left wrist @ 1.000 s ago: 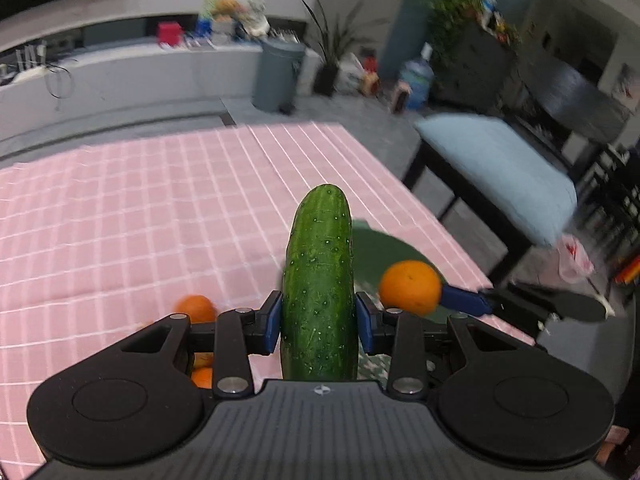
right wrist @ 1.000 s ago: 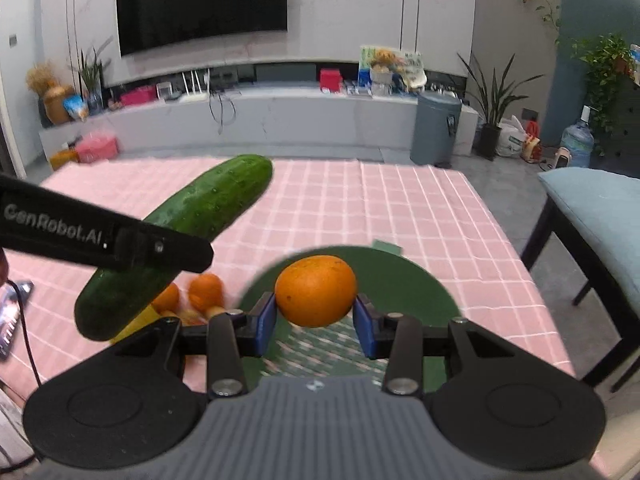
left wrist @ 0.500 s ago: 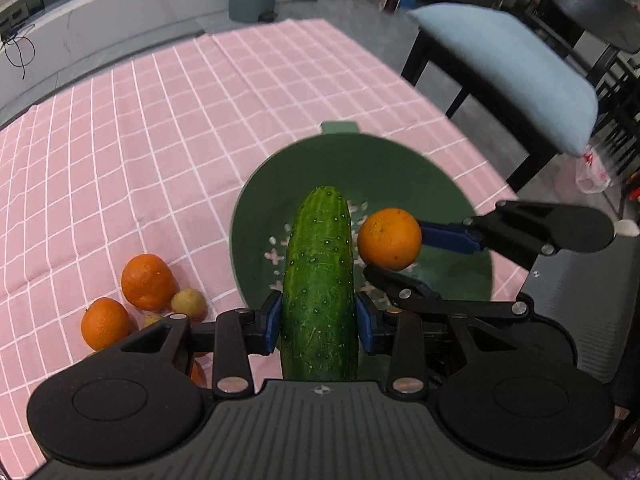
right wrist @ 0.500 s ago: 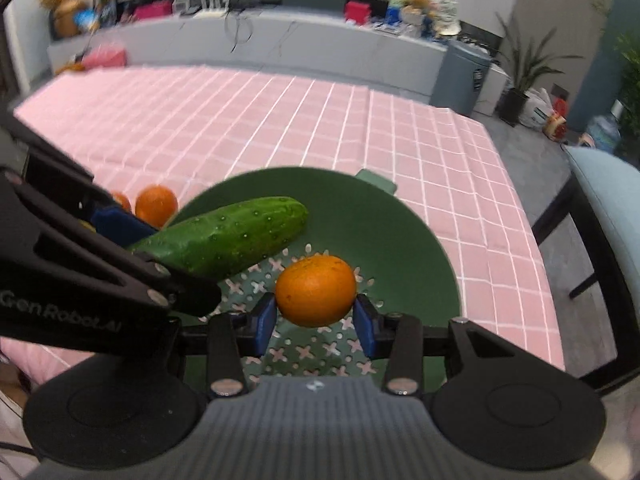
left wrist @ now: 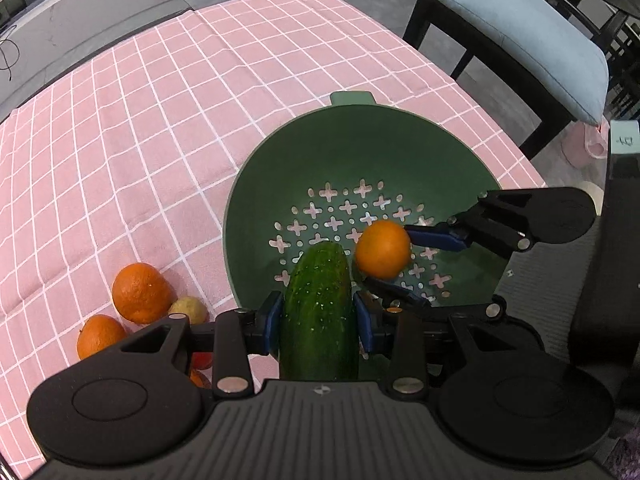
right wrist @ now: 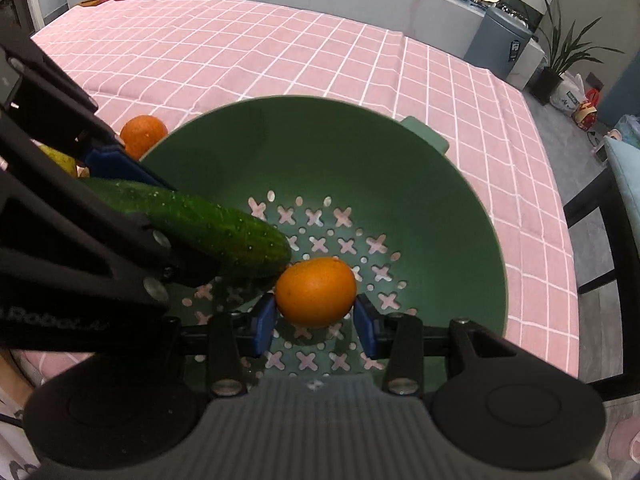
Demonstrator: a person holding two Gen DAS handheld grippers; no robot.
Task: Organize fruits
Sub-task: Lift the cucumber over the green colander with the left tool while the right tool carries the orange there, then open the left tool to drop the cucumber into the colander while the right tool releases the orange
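My left gripper (left wrist: 318, 316) is shut on a green cucumber (left wrist: 320, 304), whose tip hangs over the inside of the green colander (left wrist: 360, 148). My right gripper (right wrist: 315, 314) is shut on an orange (right wrist: 316, 292), held low over the colander's perforated bottom (right wrist: 332, 184). The cucumber tip (right wrist: 224, 236) nearly touches the orange in the right wrist view. The right gripper with the orange (left wrist: 383, 249) also shows in the left wrist view, beside the cucumber.
The colander stands on a pink checked tablecloth (left wrist: 160, 100) near the table's right edge. Loose oranges (left wrist: 138, 292) and a small yellowish fruit (left wrist: 188, 308) lie left of it. A chair with a blue cushion (left wrist: 516, 28) stands beyond the table.
Both grippers have moved forward and down over the colander with their fruit. The cucumber and the orange now hang lower, close to the colander's bottom.
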